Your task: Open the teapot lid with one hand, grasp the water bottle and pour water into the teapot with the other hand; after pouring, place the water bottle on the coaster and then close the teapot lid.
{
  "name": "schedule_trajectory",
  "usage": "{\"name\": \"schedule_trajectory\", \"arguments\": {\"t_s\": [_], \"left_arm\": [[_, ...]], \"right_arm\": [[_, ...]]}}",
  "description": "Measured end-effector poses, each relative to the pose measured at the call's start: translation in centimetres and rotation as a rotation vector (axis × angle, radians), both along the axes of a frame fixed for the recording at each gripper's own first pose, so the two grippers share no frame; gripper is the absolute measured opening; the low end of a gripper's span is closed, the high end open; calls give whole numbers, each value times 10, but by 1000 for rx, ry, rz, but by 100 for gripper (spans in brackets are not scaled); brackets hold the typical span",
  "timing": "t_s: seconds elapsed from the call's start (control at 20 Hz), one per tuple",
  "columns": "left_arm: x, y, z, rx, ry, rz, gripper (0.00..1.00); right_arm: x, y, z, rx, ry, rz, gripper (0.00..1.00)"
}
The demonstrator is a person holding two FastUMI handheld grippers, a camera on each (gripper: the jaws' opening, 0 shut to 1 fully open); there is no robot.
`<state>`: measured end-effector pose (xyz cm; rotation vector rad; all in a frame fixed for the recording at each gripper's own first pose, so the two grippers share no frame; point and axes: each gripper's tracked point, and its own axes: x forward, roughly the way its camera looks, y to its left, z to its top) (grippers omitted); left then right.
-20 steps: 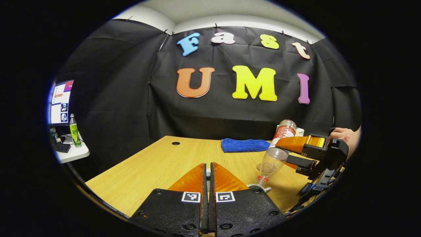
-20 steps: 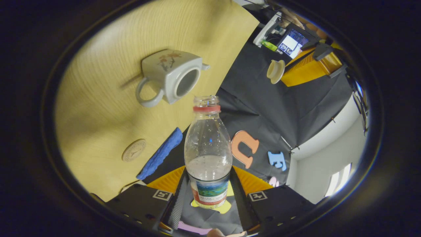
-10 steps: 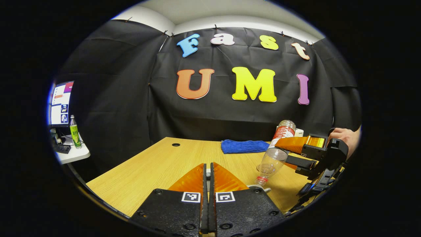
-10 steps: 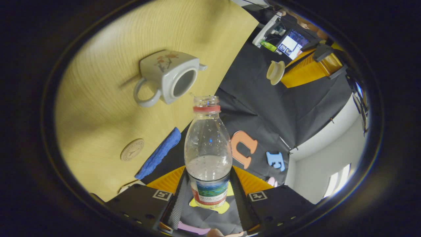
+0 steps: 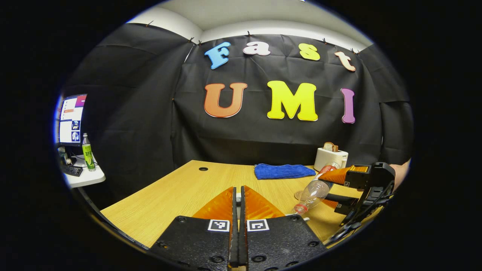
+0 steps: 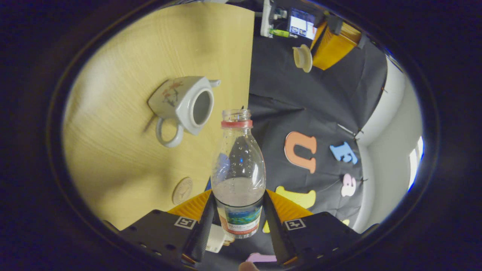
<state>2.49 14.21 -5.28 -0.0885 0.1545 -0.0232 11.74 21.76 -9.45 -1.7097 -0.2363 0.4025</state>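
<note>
In the right gripper view my right gripper [image 6: 238,199] is shut on the clear water bottle [image 6: 238,165], capless and red-ringed, with some water inside. The bottle's mouth points past the rim of the white teapot [image 6: 180,107], which stands open on the wooden table [image 6: 131,56]. A round coaster [image 6: 182,191] lies beyond the teapot. The left gripper [image 6: 312,56] hovers off to the side, holding the pale teapot lid [image 6: 302,58]. In the left gripper view my left gripper [image 5: 238,190] is shut. The right gripper [image 5: 327,188] holds the bottle [image 5: 314,190] tilted neck-down at the right.
A blue cloth [image 5: 284,170] lies at the table's far edge, beside a white toaster [image 5: 330,158] with bread in it. A side desk [image 5: 84,177] at the left carries a monitor and a green bottle [image 5: 87,152]. A hand holds the right gripper.
The right gripper has turned and sunk lower with the bottle, which now lies flatter. The bottle's mouth has swung away from the teapot's opening. The left gripper has hardly moved.
</note>
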Motion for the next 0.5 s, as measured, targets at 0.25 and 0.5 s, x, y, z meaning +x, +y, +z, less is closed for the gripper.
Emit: {"name": "schedule_trajectory", "arguments": {"t_s": [0.25, 0.5], "left_arm": [[0, -4, 2, -4, -8, -7, 3], [4, -9, -5, -5, 4, -18, 3]], "right_arm": [[-8, -6, -16, 309, 238, -95, 69], [-21, -3, 0, 712, 463, -157, 72]]}}
